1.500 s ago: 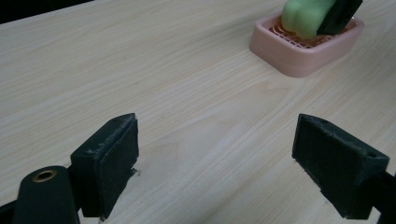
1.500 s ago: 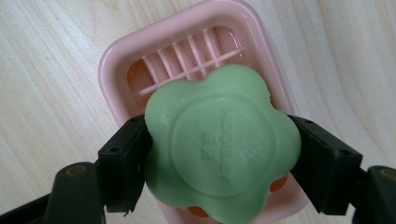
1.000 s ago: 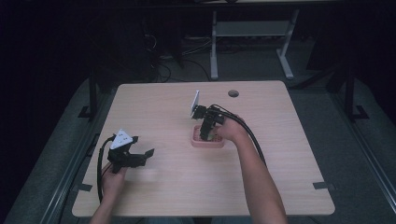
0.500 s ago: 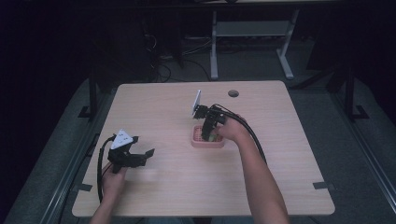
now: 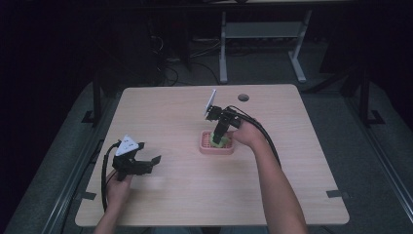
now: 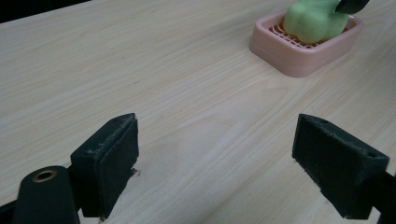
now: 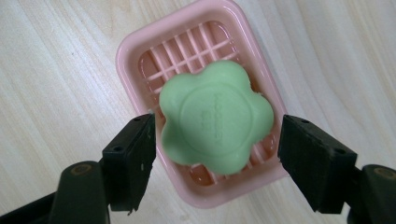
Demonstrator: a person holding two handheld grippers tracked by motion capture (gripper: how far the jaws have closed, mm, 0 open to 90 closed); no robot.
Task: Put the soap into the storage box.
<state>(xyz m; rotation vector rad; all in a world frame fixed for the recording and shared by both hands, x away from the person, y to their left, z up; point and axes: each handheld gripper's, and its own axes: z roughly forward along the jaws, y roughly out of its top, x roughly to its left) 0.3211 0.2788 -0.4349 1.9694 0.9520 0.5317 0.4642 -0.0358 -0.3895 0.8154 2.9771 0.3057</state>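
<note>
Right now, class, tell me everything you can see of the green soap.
The green soap is a flower-shaped bar with rounded lobes and a round embossed stamp on its top face; the lettering is too small to read. It looks smooth and matte. It lies in the pink slatted soap dish on the wooden table. The right gripper straddles it with jaws open, not visibly pressing it.

Left tool [image 6: 215, 161] jaws apart over table [image 6: 140, 70]; green soap [image 6: 314, 21] in pink dish [image 6: 299, 51].

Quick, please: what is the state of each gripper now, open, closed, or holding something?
Left gripper: open, holding nothing, low over the table.
Right gripper: open, jaws either side of the green soap in the pink soap dish, not clamped.
</note>
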